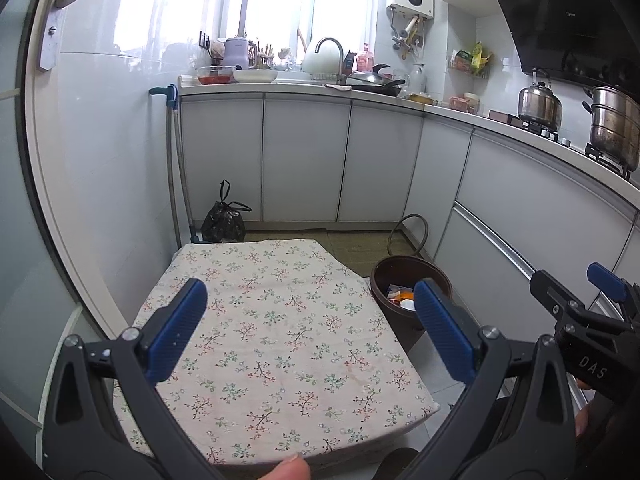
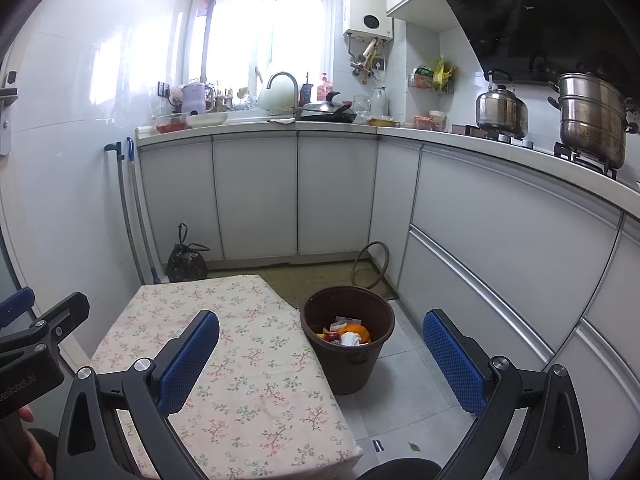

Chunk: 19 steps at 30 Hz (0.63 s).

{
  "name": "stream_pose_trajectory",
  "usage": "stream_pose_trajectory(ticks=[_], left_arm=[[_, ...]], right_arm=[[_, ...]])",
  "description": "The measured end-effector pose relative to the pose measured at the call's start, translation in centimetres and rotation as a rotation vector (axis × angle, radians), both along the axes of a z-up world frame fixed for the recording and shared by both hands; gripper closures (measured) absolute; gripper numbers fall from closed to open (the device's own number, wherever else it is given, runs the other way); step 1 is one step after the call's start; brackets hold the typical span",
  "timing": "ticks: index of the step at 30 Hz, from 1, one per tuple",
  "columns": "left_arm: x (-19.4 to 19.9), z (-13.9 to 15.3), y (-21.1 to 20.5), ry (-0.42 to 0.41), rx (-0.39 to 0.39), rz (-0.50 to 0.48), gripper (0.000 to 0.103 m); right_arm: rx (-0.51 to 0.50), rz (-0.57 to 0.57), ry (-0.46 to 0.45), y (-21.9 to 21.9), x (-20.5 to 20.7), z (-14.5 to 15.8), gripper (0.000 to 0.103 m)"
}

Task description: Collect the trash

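Note:
A brown trash bucket (image 2: 347, 344) stands on the floor right of a low table with a floral cloth (image 2: 240, 360). It holds several pieces of trash (image 2: 347, 333), among them orange and white scraps. The bucket also shows in the left wrist view (image 1: 400, 276), partly behind a finger. My left gripper (image 1: 308, 320) is open and empty above the table (image 1: 280, 328). My right gripper (image 2: 320, 354) is open and empty, between the table edge and the bucket. The right gripper also shows at the right edge of the left wrist view (image 1: 580, 300).
A tied black trash bag (image 2: 186, 260) sits on the floor by the far cabinets, next to mop handles (image 2: 132, 208). A small leaf (image 2: 414, 447) and a small dark scrap (image 2: 378, 445) lie on the grey floor. White cabinets (image 2: 500, 248) run along the right. A hose loop (image 2: 370, 262) lies behind the bucket.

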<state>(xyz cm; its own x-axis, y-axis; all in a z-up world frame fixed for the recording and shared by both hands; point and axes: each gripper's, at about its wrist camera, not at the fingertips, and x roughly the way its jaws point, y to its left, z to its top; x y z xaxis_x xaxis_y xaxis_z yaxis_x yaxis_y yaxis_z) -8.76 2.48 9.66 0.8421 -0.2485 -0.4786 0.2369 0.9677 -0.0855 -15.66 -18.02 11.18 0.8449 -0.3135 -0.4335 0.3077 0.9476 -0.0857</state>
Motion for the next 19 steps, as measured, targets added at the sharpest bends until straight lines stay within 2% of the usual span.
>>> stream_pose_trajectory(ticks=[19], left_arm=[[1.0, -0.8, -0.8, 0.040, -0.009, -0.004, 0.000]], right_arm=[[0.008, 0.000, 0.014, -0.4, 1.3, -1.0, 0.000]])
